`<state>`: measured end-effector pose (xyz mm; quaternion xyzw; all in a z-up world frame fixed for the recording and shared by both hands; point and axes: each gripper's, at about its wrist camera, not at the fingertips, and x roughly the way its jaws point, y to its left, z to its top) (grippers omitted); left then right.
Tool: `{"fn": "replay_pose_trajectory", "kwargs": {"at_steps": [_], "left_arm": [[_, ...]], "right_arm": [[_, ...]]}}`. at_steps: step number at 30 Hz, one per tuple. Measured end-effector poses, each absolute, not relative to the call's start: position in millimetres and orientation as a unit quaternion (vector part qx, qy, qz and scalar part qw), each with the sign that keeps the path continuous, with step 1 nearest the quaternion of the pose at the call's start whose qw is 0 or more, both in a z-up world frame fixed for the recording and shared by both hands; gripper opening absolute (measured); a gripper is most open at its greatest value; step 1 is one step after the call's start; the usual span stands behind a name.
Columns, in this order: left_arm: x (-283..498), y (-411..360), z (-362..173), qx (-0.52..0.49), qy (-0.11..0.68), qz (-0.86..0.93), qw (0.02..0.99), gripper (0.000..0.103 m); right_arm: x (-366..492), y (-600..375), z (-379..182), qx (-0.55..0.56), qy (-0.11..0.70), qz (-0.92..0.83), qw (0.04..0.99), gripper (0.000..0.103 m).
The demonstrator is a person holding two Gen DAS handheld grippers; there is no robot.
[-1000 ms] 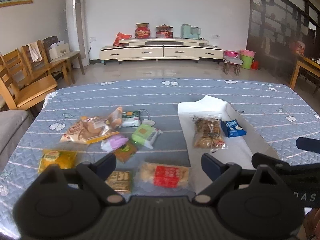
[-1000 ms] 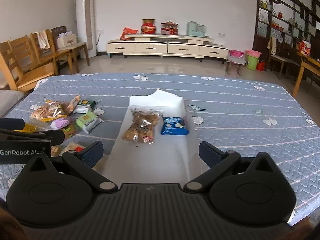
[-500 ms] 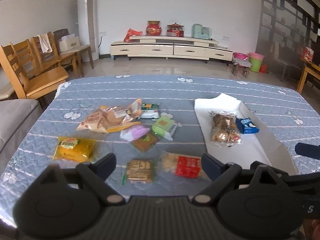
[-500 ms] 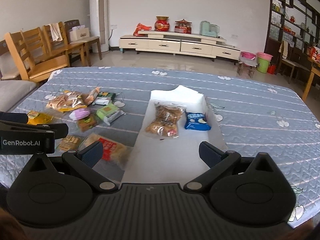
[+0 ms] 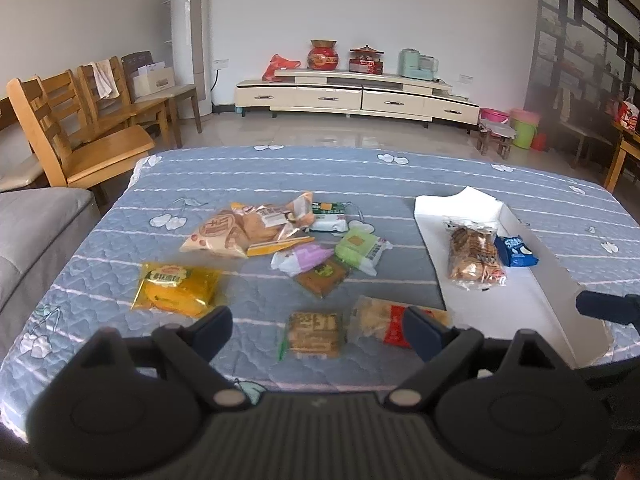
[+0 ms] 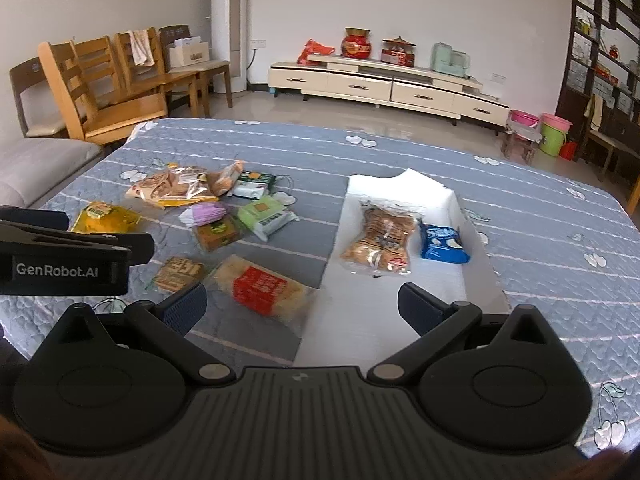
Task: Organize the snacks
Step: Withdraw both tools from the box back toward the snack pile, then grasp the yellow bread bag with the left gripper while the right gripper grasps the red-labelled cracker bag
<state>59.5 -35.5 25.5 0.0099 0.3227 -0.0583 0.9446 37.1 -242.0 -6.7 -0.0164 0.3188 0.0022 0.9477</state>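
A table under a blue quilted cloth carries a shallow white cardboard tray with two packets inside. Left of the tray lie loose snack packets. Left tongs and right tongs hover spread wide, empty, touching nothing. The tray's near end is hidden.

Both wrist views look forward and down from the table's near edge toward the far wall. Left view faces the loose snack packets; right view faces the white tray. We see both, and the cabinet, in each view.
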Motion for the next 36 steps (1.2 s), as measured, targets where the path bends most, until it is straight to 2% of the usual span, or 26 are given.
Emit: {"fn": "replay_pose_trajectory", "kwargs": {"at_steps": [14, 27, 36], "left_arm": [[81, 14, 1, -0.041, 0.350, 0.015, 0.936, 0.094], [187, 101, -30, -0.219, 0.415, 0.166, 0.868, 0.095], [241, 101, -50, -0.217, 0.454, 0.191, 0.843, 0.099]], "right_arm": [[43, -231, -19, -0.030, 0.331, 0.026, 0.943, 0.103], [56, -241, -36, -0.020, 0.340, 0.038, 0.939, 0.103], [68, -248, -50, -0.007, 0.353, 0.041, 0.935, 0.103]]}}
